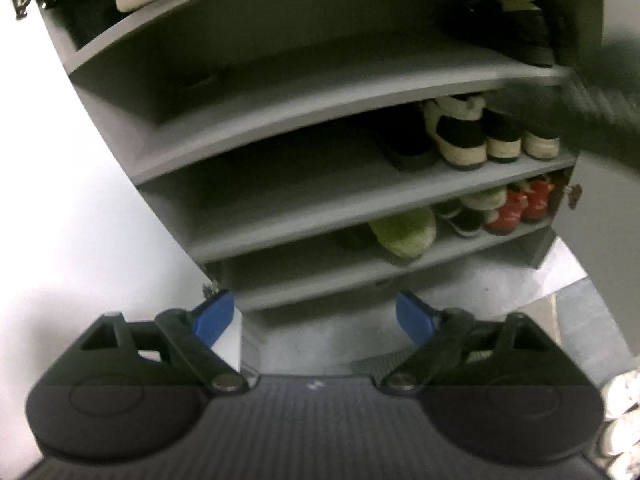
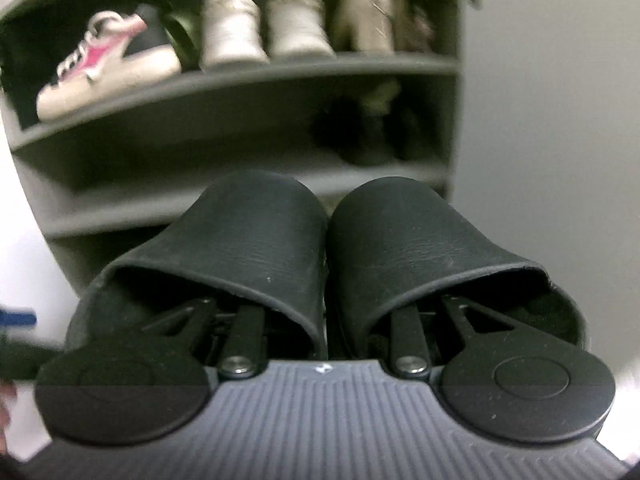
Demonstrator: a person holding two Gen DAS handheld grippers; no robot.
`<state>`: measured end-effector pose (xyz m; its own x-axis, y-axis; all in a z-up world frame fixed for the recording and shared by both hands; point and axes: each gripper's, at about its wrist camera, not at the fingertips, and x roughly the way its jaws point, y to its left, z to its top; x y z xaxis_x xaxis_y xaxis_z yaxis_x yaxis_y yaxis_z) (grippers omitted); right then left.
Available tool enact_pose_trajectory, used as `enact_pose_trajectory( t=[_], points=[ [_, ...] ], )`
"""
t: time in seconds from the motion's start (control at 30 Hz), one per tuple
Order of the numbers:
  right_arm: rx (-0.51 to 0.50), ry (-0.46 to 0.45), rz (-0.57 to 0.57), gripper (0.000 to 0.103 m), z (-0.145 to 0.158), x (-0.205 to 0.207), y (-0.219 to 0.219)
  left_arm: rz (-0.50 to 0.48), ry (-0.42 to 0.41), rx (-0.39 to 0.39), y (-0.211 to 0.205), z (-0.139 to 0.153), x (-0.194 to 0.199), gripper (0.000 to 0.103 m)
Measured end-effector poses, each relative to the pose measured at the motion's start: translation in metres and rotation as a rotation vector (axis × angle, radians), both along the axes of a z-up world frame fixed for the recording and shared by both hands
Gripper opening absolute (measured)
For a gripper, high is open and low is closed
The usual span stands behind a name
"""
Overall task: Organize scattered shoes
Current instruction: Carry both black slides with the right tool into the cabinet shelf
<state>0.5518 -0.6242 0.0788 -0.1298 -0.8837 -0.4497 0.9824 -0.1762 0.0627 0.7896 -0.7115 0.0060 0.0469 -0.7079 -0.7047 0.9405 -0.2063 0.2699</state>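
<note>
Pair of black slip-on clogs, side by side and touching along the inner walls, toes pointing away from the camera toward the grey shoe cabinet; long axis in line with the right gripper. Fingers reaching into the heel openings, one in each clog, tips hidden under the uppers; jaws drawn nearly together, pinching the two adjoining inner walls and so carrying both clogs at once. Clogs held clear in front of the cabinet, toes roughly level with a shelf board below the pair of dark shoes; above these, pink-and-white sneaker and two pale sneakers.

Left gripper spread wide, blue pads well apart, nothing between them; aimed at the lower shelves, off to the left of the right-hand tool, seen as a dark blur at the right edge. Free space on the left half of each shelf; espadrilles, green slipper and red shoes crowded to the right. White shoes on the floor, low right.

Judged next: straight push, toes first, onto an open shelf stretch; right hand plainly the nearer.
</note>
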Motion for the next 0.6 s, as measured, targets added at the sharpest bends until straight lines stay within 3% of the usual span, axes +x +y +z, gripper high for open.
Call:
enact_pose_trajectory(
  t=[0.13, 0.37, 0.6],
  points=[
    [-0.081, 0.034, 0.055, 0.027, 0.002, 0.007, -0.054, 0.066, -0.006, 0.016, -0.015, 0.002, 0.018, 0.090],
    [-0.114, 0.074, 0.126, 0.027, -0.024, 0.014, -0.141, 0.157, -0.014, 0.071, -0.025, -0.003, 0.030, 0.090],
    [-0.152, 0.099, 0.127, 0.027, -0.045, 0.019, -0.214, 0.158, 0.013, 0.132, -0.013, -0.013, 0.025, 0.090]
  ],
)
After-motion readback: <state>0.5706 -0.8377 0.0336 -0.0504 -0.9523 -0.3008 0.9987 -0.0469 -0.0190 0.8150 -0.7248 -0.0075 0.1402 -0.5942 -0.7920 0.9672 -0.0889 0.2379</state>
